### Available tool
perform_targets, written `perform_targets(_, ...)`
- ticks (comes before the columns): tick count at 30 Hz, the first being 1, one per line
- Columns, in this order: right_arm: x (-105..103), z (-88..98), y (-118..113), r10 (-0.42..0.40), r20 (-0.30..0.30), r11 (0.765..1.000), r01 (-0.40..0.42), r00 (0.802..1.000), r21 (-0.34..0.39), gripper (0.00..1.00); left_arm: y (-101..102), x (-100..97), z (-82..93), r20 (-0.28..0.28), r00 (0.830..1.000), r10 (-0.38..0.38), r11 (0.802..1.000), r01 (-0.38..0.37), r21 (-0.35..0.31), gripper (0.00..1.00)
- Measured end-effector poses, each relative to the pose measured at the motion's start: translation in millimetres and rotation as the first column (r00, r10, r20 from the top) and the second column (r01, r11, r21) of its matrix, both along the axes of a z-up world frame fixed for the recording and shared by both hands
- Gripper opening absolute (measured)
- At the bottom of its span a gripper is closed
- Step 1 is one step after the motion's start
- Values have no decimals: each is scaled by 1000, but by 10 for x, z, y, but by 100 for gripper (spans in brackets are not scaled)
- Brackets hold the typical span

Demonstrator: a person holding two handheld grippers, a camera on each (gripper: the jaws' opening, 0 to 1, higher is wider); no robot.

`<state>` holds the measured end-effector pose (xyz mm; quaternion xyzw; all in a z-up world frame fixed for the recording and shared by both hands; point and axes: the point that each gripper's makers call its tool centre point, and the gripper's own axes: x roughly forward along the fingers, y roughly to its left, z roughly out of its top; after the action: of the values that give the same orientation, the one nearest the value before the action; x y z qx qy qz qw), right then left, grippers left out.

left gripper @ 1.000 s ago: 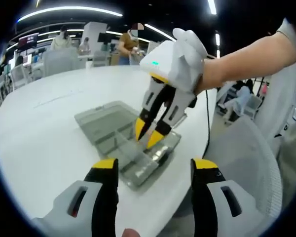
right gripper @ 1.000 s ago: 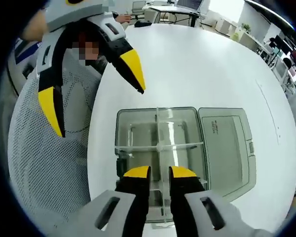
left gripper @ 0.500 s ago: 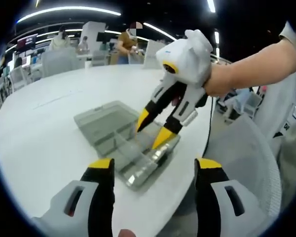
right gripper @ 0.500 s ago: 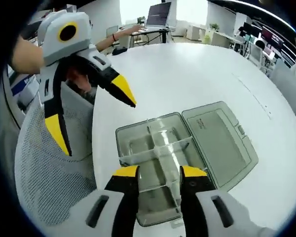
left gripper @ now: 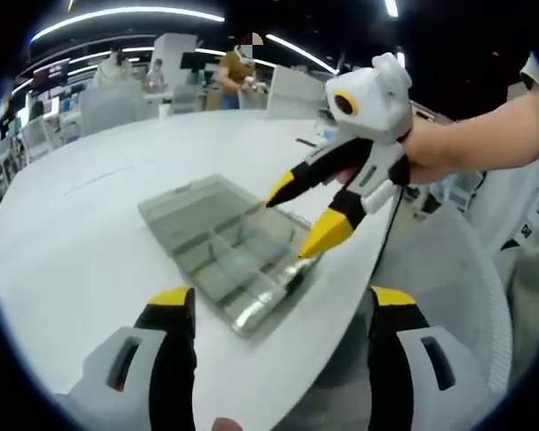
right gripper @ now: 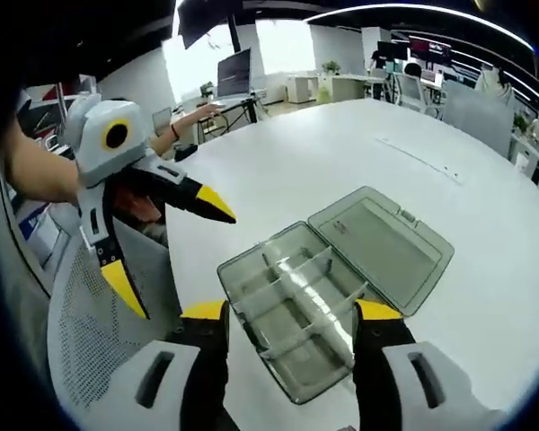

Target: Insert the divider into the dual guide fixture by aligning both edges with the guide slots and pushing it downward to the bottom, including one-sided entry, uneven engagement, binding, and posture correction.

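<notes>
On the round white worktop [right gripper: 359, 153] near its edge lies the grey translucent plastic compartment box [right gripper: 292, 310] with its hinged lid [right gripper: 382, 247] folded open flat beside it. This box is the guide fixture. Inside it the clear plastic dividers [right gripper: 296, 287] stand in their slots and cut the tray into small cells; they look seated down to the bottom, level with the walls, though the clear plastic makes it hard to be sure.

The right tongs [right gripper: 292, 314] with yellow tips are spread wide apart and hold nothing. They hang above the near end of the box, so I judge the hand has let the divider go. In the left gripper view the same right tongs [left gripper: 307, 214] are above the far corner of the box [left gripper: 229, 260], with the jaws open and not touching it.

The left tongs [left gripper: 278, 301] are also wide apart and empty, on the near side of the box, over the worktop edge [left gripper: 341, 296]. In the right gripper view they [right gripper: 166, 247] hang beside the box over a white mesh chair [right gripper: 90, 350]. Probably both hands keep off so the insertion can be checked
</notes>
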<state>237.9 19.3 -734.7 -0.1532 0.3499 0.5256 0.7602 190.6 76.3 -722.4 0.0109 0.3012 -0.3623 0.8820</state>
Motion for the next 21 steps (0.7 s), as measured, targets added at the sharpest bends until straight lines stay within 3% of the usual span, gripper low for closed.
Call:
perform_targets(8,-40,102,-98,-104,4,994,104,995,45,70,103,-7,-22,-11,998,62,998,-62,17,87)
perform_targets(21,-135,270,-348,-244,-21,963,245,970,108,79,176,-112,51,-16,991,133,991,-132,34,99)
